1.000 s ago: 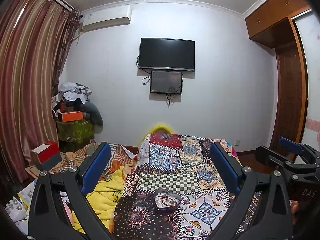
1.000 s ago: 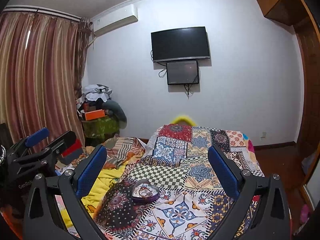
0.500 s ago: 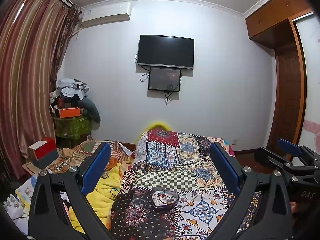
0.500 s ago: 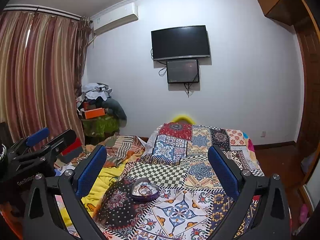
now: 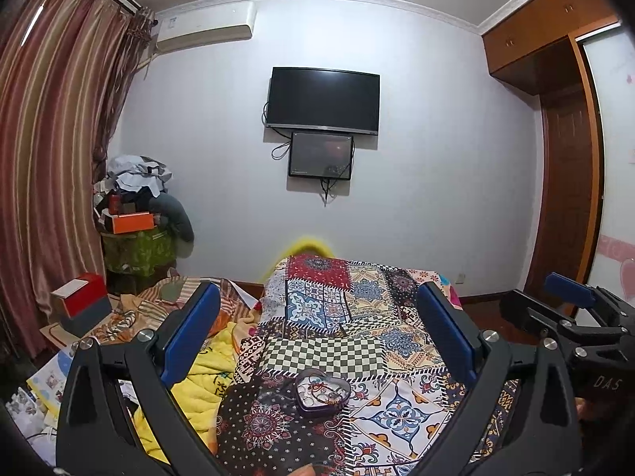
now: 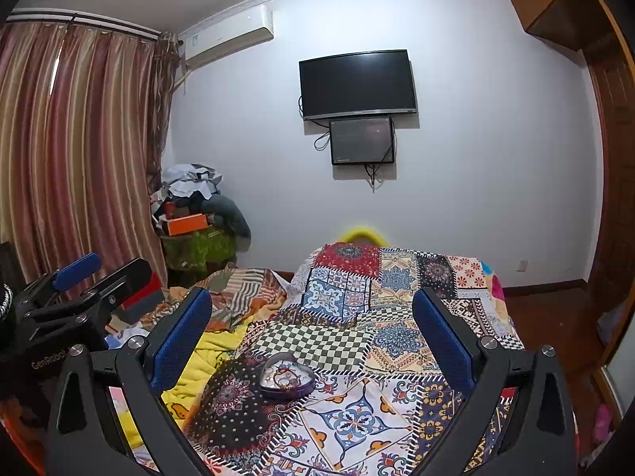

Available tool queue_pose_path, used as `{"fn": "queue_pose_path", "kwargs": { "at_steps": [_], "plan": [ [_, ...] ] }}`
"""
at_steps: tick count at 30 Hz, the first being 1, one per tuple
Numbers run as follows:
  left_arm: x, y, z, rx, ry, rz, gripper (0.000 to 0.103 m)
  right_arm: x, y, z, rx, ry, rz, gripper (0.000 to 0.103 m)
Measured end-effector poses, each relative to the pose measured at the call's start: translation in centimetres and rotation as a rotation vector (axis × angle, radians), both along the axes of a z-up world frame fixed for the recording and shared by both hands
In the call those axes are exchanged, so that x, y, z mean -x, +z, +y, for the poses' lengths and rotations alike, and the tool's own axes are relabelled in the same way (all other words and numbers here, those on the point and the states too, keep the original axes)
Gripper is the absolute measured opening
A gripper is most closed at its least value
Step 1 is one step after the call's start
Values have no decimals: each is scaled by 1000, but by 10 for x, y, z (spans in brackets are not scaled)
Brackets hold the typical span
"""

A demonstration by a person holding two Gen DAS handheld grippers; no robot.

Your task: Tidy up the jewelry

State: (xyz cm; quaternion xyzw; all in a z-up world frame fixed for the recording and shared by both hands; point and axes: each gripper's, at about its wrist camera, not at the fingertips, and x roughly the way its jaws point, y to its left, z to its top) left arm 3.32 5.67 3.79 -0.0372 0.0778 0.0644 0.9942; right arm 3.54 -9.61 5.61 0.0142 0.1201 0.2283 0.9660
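A dark heart-shaped tin (image 5: 322, 392) with tangled jewelry inside lies open on the patchwork bedspread (image 5: 349, 317). It also shows in the right wrist view (image 6: 286, 375). My left gripper (image 5: 317, 329) is open and empty, held above and short of the tin. My right gripper (image 6: 311, 329) is open and empty too, with the tin low between its blue pads (image 6: 180, 337). The right gripper also shows at the right edge of the left wrist view (image 5: 571, 317), and the left gripper at the left edge of the right wrist view (image 6: 75, 289).
A yellow blanket (image 5: 198, 377) is bunched left of the bedspread. A red and white box (image 5: 79, 297) and piled clothes and boxes (image 5: 135, 214) stand at the left by the curtain (image 5: 47, 158). A television (image 5: 322, 100) hangs on the far wall. A wooden wardrobe (image 5: 571, 182) is at the right.
Both views have tilted up a little and shifted: the tin sits lower in the frames than a second ago. Both grippers stay open.
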Motion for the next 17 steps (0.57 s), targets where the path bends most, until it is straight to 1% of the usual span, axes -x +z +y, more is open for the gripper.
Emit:
{"fn": "queue_pose_path", "kwargs": {
  "at_steps": [17],
  "plan": [
    [-2, -3, -1, -6, 5, 9, 99, -3, -3, -1, -1, -3, 9, 100]
  ]
}}
